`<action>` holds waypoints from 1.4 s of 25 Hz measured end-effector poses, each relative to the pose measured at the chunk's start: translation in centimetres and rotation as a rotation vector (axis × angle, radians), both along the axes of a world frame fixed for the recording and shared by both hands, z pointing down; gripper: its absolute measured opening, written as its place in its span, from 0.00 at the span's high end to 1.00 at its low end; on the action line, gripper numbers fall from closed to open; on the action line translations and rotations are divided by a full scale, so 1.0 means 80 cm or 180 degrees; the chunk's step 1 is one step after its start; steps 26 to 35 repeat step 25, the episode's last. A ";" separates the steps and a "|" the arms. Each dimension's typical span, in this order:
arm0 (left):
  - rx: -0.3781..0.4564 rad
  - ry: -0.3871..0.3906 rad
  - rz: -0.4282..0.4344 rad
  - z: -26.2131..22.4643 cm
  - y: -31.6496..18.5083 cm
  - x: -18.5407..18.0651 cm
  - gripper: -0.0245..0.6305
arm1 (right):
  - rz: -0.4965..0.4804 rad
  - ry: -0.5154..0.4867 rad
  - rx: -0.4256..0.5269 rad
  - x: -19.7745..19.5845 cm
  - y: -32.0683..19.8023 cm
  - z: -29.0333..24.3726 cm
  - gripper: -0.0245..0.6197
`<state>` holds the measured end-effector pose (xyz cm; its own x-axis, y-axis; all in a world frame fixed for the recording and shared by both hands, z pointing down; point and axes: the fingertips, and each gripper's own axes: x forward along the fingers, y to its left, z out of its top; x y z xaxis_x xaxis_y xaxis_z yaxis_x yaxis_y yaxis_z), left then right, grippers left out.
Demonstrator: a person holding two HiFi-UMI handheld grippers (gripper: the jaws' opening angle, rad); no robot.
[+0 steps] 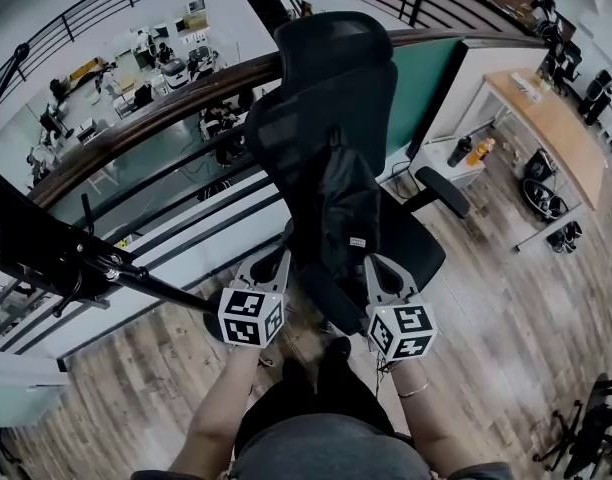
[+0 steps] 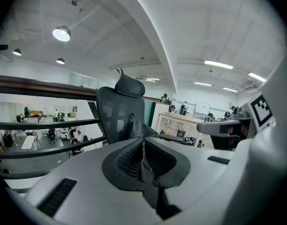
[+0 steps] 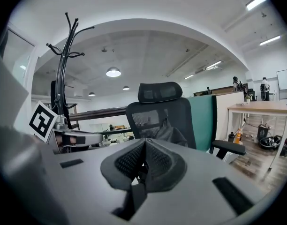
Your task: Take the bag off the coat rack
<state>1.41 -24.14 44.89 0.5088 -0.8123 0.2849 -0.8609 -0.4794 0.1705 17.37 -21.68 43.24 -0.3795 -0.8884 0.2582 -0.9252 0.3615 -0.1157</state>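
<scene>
Left gripper (image 2: 143, 146): jaws pressed together on a fold of black fabric, part of the bag (image 1: 336, 208). Right gripper (image 3: 144, 158): likewise clamped, with a thin black strap of the same bag pinched between the pads and trailing down out of them.

Bag: hangs between the two grippers, gripped on either side, in front of the backrest of the black office chair (image 1: 331, 58) and above its seat. Cannot tell whether its lower end touches the seat or hangs just free of it.

Coat rack (image 3: 64, 64): stands off to the person's left, well apart from the bag. In the right gripper view its upper hooks are bare and nothing hangs from them. In the head view its dark pole crosses the lower left corner, near the railing (image 1: 136, 118).

Progress, as a judgement: the main step looks done, since the bag is clear of the hooks and carried wholly by the grippers. What remains is small: bring the bag away or set it down, perhaps on the chair seat, then let go. The main risk is the thin strap slipping from the right pads.
</scene>
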 end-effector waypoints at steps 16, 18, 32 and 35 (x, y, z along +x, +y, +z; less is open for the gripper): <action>0.0036 -0.0023 0.0041 -0.008 0.014 0.005 0.91 | 0.0050 -0.0030 -0.0027 -0.002 0.020 -0.003 0.96; 0.0043 -0.0021 0.0053 -0.009 0.015 0.007 0.91 | 0.0059 -0.0008 -0.0025 -0.001 0.023 -0.002 0.96; 0.0035 -0.0014 0.0062 -0.008 0.016 0.011 0.91 | 0.0078 0.0025 -0.0041 0.000 0.026 0.003 0.96; 0.0035 -0.0014 0.0062 -0.008 0.016 0.011 0.91 | 0.0078 0.0025 -0.0041 0.000 0.026 0.003 0.96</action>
